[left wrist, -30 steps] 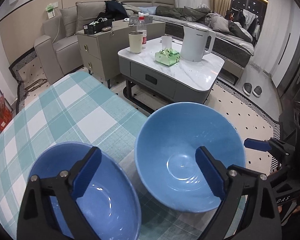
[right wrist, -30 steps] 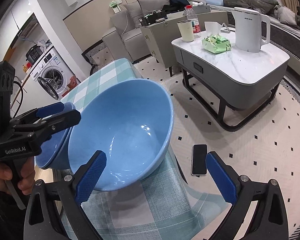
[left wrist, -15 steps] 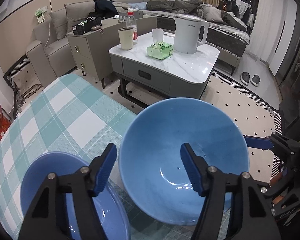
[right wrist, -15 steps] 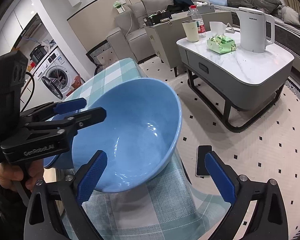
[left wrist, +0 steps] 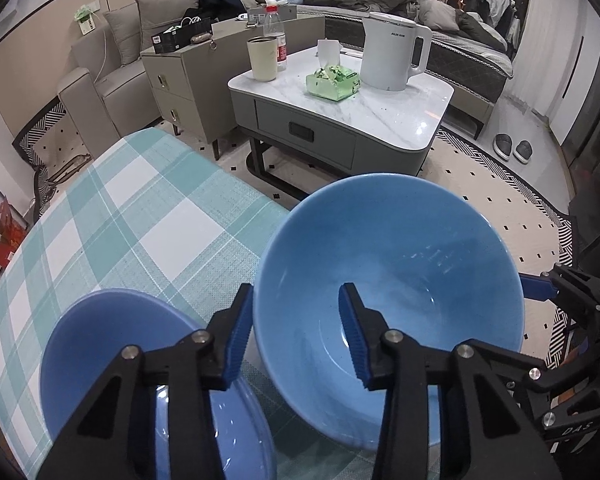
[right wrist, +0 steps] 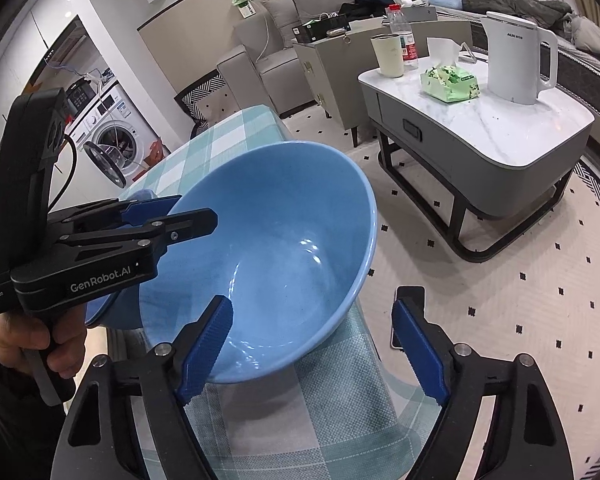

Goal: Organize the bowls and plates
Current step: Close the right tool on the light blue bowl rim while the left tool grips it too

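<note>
the left hand-held gripper (left wrist: 296, 330), nearer and closing, is straddling the light blue bowl (left wrist: 388, 252)'s near-left rim, not yet clamped; the right hand-held gripper (right wrist: 312, 344) is gaping, narrowing, around its opposite rim.

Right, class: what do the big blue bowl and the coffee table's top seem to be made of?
Big blue bowl: probably glazed ceramic, maybe melamine; smooth and glossy, with sharp highlights in its bottom.
Coffee table's top: marble or a marble-look slab; white with grey veins, polished enough to catch reflections.
</note>
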`<action>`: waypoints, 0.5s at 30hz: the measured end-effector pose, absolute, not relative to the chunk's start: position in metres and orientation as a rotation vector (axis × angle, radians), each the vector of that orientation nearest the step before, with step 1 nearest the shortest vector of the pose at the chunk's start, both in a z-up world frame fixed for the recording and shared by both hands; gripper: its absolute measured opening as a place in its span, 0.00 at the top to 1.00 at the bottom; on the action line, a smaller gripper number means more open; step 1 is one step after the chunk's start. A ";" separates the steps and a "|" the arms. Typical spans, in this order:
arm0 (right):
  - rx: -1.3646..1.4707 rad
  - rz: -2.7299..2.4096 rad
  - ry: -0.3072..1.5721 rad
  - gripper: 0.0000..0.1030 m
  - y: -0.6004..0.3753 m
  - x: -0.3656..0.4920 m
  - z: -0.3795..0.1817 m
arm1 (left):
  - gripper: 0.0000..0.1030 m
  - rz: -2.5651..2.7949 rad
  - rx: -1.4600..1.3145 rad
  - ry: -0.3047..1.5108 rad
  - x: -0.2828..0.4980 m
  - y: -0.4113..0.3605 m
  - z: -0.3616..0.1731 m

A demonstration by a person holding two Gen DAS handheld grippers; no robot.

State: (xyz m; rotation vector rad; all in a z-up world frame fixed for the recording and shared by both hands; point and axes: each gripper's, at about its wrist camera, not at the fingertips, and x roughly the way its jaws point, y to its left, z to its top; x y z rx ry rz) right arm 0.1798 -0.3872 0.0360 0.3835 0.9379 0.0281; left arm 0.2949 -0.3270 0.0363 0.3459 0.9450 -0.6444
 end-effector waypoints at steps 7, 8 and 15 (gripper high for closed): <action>0.364 0.043 0.940 0.26 -0.383 0.181 0.036 | 0.67 -0.624 0.358 0.955 0.296 -0.326 0.033; 0.361 0.044 0.940 0.26 -0.382 0.181 0.036 | 0.67 -0.622 0.357 0.955 0.296 -0.325 0.033; 0.345 0.036 0.937 0.32 -0.382 0.182 0.037 | 0.74 -0.610 0.358 0.956 0.297 -0.322 0.033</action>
